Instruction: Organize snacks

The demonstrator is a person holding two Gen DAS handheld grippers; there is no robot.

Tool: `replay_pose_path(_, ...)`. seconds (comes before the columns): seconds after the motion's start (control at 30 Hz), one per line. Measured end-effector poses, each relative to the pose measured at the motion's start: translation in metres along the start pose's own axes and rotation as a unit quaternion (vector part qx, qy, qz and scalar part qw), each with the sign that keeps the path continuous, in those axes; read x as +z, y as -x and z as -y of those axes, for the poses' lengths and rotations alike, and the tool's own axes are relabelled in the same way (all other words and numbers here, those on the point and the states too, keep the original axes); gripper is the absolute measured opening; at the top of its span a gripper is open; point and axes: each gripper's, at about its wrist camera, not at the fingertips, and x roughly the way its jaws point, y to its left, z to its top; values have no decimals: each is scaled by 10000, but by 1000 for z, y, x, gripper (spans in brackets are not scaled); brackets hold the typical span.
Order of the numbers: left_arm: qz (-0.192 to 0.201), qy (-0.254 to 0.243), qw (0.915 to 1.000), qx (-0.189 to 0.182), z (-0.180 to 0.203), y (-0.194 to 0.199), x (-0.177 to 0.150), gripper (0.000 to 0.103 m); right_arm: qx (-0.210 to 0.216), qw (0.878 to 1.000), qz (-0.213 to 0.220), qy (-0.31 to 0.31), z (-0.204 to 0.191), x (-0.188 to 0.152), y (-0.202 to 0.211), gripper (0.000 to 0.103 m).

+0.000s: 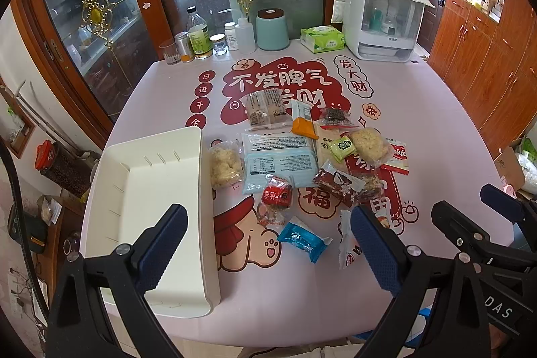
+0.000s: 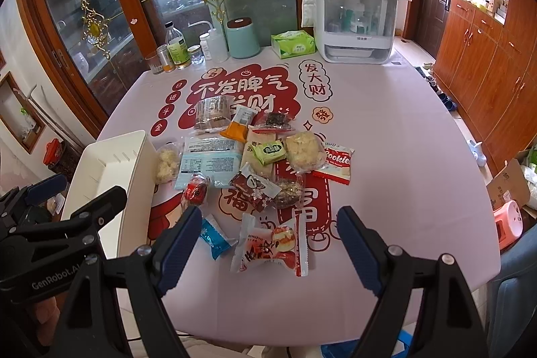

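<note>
Several wrapped snacks lie in a loose pile mid-table: a large pale blue pack [image 1: 278, 160], a red candy pack [image 1: 277, 195], a small blue packet [image 1: 302, 240], a green packet [image 2: 268, 151], a Cookie packet [image 2: 337, 161] and a pink-white bun pack [image 2: 272, 249]. An empty white bin [image 1: 151, 217] stands left of them, also in the right wrist view [image 2: 107, 170]. My left gripper [image 1: 268, 247] is open, held above the table's near edge between bin and pile. My right gripper [image 2: 268, 249] is open, just over the bun pack.
Bottles, jars and a glass [image 1: 201, 39], a teal canister [image 1: 272, 29], a tissue pack [image 1: 322, 38] and a white cabinet appliance [image 1: 382, 19] line the table's far edge. Glass doors stand behind; wooden cabinets [image 1: 486, 56] are at right.
</note>
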Motion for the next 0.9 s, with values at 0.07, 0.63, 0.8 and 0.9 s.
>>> replay_pose_path(0.07, -1, -1, 10000, -2, 0, 0, 0, 97, 6, 10000, -10, -12, 1, 0, 0, 83)
replay_pose_path(0.63, -72, -60, 10000, -31, 9, 0, 0, 97, 47, 9999, -57, -81, 6, -4, -1, 83)
replay_pose_path(0.8, -79, -89, 9999, -58, 12, -1, 4, 97, 77, 9999, -71, -124, 14, -4, -1, 83)
replay_pose_path(0.9, -75, -110, 9999, -78, 14, -1, 5, 97, 110, 9998, -59, -136, 14, -4, 0, 83)
